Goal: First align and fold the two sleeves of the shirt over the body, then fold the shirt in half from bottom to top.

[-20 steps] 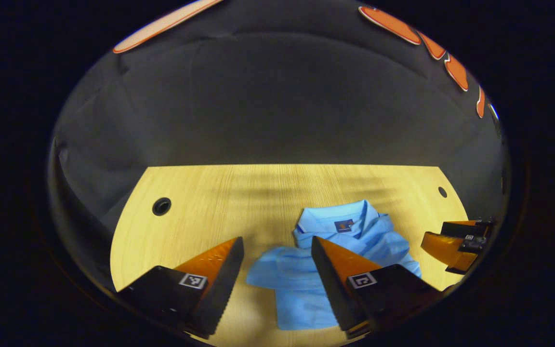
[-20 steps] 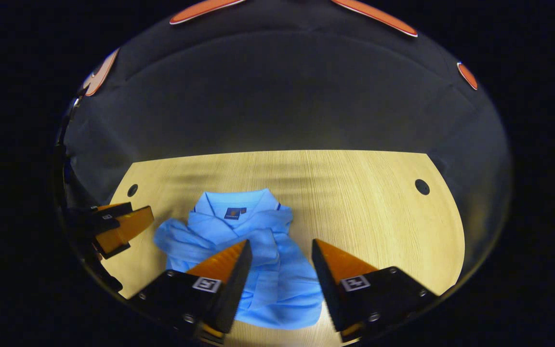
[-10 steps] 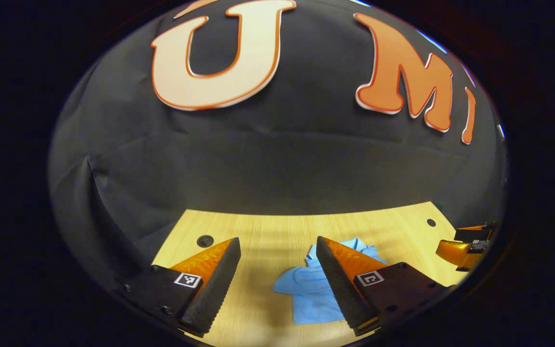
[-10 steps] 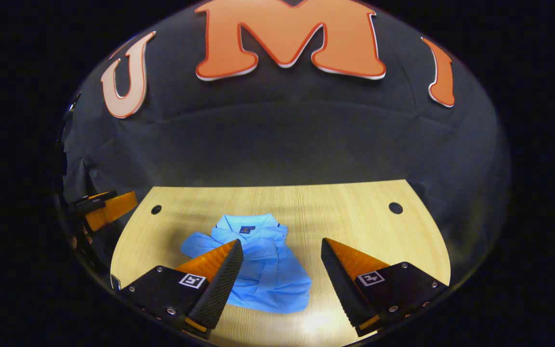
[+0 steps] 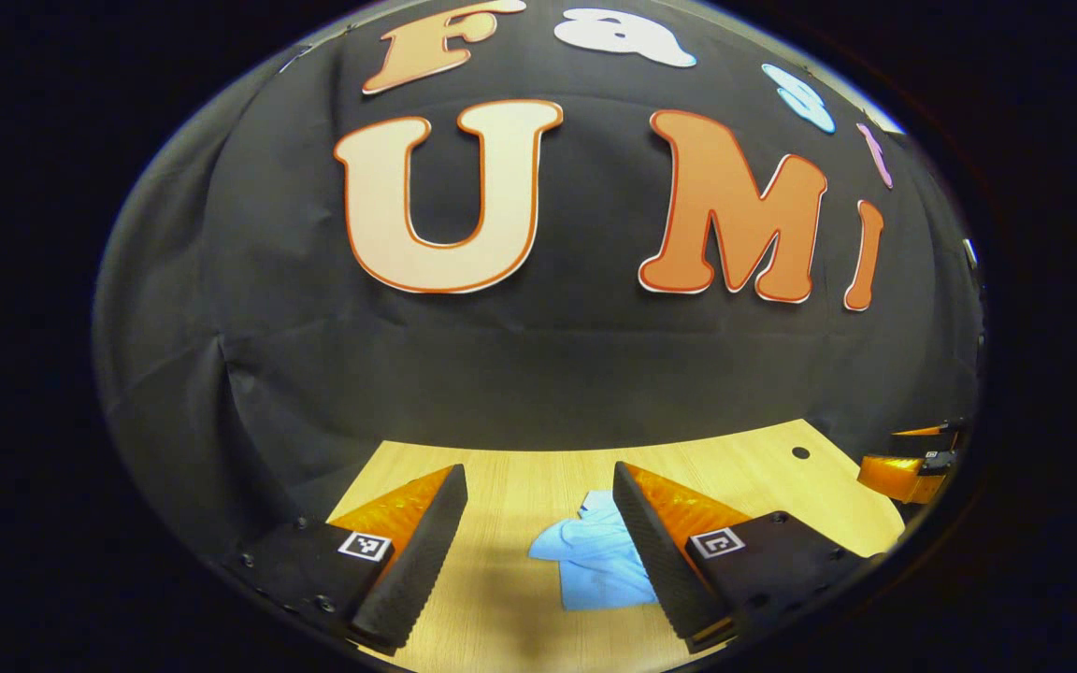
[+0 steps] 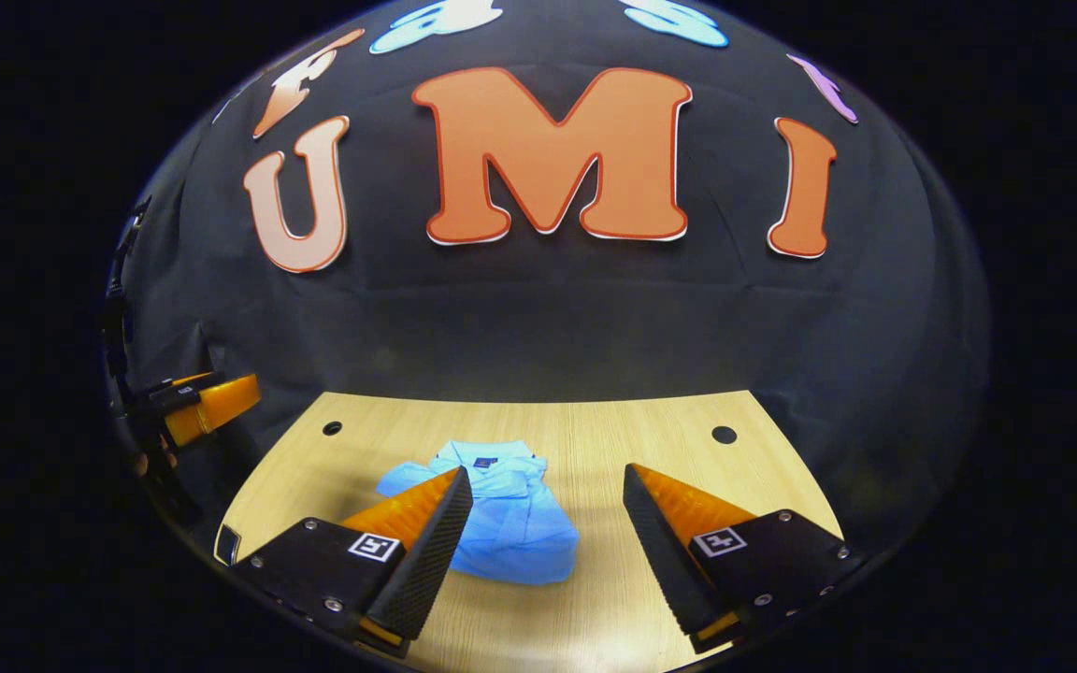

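— Where is the blue polo shirt (image 6: 510,514) being kept?
— Folded on the wooden table (image 6: 688,458).
— And the grippers?
— The left gripper (image 5: 538,551) and the right gripper (image 6: 548,551) are being held wide apart, gripping nothing.

Left gripper view: camera rides the left gripper (image 5: 538,551), raised above the table's (image 5: 782,486) near edge, facing the back wall. Right gripper view: same stance from the right gripper (image 6: 548,551). Shared ground — the table and the blue shirt (image 6: 510,514) — each also catching the other gripper at its rim.
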Available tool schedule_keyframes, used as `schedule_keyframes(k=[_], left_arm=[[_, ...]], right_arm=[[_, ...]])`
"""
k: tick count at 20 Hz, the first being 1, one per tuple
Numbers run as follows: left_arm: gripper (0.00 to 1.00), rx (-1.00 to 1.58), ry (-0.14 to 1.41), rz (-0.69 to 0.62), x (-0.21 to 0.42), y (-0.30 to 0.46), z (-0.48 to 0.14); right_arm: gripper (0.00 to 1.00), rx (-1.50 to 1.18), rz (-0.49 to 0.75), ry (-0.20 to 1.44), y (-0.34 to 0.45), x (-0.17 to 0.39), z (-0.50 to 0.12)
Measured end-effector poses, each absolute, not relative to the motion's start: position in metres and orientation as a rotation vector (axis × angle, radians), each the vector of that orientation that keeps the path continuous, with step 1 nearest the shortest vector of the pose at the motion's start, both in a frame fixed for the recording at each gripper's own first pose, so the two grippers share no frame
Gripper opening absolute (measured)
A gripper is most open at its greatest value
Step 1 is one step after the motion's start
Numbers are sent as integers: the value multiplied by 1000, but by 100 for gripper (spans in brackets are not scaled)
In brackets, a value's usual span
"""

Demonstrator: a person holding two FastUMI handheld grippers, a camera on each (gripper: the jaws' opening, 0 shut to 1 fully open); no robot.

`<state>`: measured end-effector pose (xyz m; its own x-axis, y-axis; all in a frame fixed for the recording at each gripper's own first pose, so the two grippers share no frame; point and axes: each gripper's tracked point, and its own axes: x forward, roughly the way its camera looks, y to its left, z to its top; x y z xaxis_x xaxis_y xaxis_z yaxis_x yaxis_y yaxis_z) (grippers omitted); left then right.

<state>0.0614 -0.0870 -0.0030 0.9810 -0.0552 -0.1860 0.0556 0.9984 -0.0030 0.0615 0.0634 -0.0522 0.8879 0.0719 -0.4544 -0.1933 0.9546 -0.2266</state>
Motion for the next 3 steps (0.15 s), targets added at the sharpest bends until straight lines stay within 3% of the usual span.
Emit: schedule_keyframes(k=[3], left_arm=[[99,-16,131,-88,38,-96,7]], right_arm=[[98,-271,150,448,51,41,-47]])
